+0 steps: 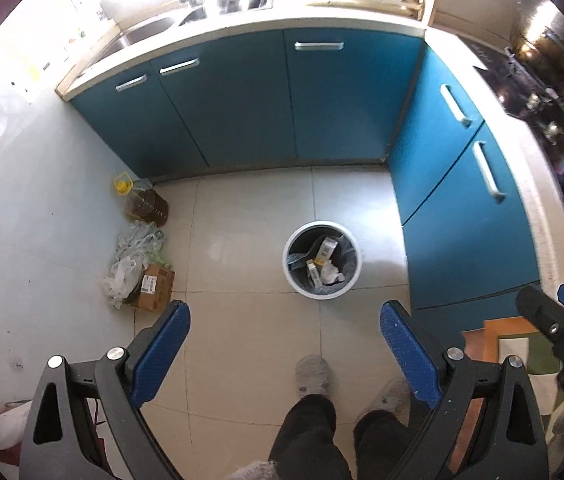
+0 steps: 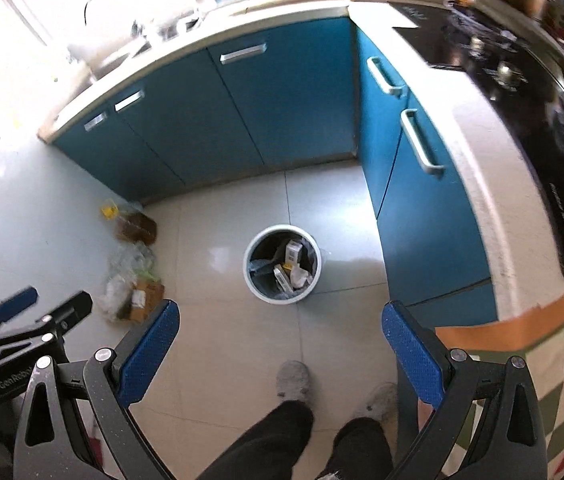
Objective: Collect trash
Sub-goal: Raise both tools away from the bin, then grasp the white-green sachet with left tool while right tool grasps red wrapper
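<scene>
- Both of your tools are empty: the left gripper (image 1: 285,334) and the right gripper (image 2: 280,330) each hang with their blue pads spread wide and nothing between them, well above the pale tiled floor (image 1: 249,208).
- The round white plastic waste bin with a dark liner (image 1: 322,259) stands on the floor ahead of your feet, near the blue cabinet doors (image 1: 241,96) on the right. It already holds a white-and-yellow carton (image 1: 326,249), a small bottle and crumpled white paper (image 1: 332,274).
- I judge you to be between pickups, or close to the end: no loose litter shows on the open tiles around the bin.
- What is left to consider lies at the far left wall: a heap of clear crumpled plastic bags (image 1: 131,258), touching a brown cardboard box with a white label (image 1: 153,286). Whether these count as trash, I cannot tell.
- If they do, your next move calls for crouching and swinging left, closing one gripper on a bunched fold of bag, since thin film will slip from a flat pinch.
- Leave the amber oil jug with the yellow cap (image 1: 143,202) beyond the heap; it looks part full.
- Writing: the left tool's body reads "GenRobot", partly cut off, in the right wrist view. The box label and carton print are too small to read.
</scene>
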The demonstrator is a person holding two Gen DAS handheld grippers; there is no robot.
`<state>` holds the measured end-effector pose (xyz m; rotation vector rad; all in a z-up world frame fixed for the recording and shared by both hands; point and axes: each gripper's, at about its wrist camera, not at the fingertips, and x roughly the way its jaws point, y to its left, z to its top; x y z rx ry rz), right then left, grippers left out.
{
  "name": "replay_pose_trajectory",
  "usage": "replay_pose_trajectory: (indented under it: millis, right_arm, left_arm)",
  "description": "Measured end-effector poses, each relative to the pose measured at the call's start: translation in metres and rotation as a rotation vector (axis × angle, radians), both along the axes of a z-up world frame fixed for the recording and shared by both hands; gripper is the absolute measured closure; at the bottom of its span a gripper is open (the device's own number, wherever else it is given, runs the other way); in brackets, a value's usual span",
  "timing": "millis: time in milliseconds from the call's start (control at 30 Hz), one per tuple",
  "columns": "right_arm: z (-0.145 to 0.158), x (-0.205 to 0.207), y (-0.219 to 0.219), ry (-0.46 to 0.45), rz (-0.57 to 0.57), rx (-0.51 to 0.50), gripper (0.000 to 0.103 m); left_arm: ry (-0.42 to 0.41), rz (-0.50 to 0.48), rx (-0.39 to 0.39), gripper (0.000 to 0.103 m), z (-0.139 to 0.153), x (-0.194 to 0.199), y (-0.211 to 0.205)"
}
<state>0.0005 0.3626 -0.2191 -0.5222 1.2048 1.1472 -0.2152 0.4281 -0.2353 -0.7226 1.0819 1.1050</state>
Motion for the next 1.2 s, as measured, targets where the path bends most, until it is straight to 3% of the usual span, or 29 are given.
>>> replay_pose_trajectory:
  millis: [167, 367, 500, 633, 733, 800, 933, 967, 1000, 1100, 1200]
  right_arm:
    - [0.024, 0.057, -0.047, 0.087, -0.169, 0.081, 0.001]
    - [0.038, 0.171, -0.17, 0.055, -0.528, 0.078, 0.001]
    - [0.008, 0.24, -0.287, 0.036, -0.824, -0.038, 0.001]
    - [-0.048, 0.28, -0.421, 0.079, -1.134, -0.179, 0.001]
    - [-0.079, 0.291, -0.456, 0.102, -1.155, -0.235, 0.001]
    - [-0.093, 0.296, -0.462, 0.096, -1.104, -0.261, 0.002]
    - [-0.086, 0.29, -0.441, -0.07, -0.965, -0.29, 0.024]
    - [-0.082, 0.288, -0.438, -0.107, -0.956, -0.263, 0.041]
    - [-0.079, 0.287, -0.437, -0.123, -0.954, -0.243, 0.068]
    - [-0.076, 0.295, -0.443, -0.093, -0.974, -0.169, 0.083]
    - [-0.069, 0.306, -0.461, -0.057, -1.018, -0.116, 0.088]
  left_arm:
    - [-0.008, -0.087, 0.044, 0.006, 0.031, 0.051, -0.019]
    - [-0.02, -0.336, 0.061, 0.006, 0.055, 0.177, -0.069]
    - [-0.026, -0.519, -0.043, 0.006, 0.037, 0.27, -0.131]
    - [0.03, -0.709, -0.135, 0.006, -0.001, 0.345, -0.21]
    - [0.088, -0.831, -0.152, 0.006, -0.021, 0.383, -0.258]
    - [0.119, -0.885, -0.154, 0.006, -0.032, 0.402, -0.281]
    - [0.151, -0.924, -0.185, 0.006, -0.043, 0.43, -0.303]
    - [0.157, -0.927, -0.192, 0.006, -0.044, 0.435, -0.306]
    - [0.157, -0.931, -0.197, 0.006, -0.044, 0.44, -0.308]
    - [0.136, -0.942, -0.215, 0.007, -0.044, 0.459, -0.315]
    - [0.092, -0.941, -0.287, 0.007, -0.044, 0.48, -0.324]
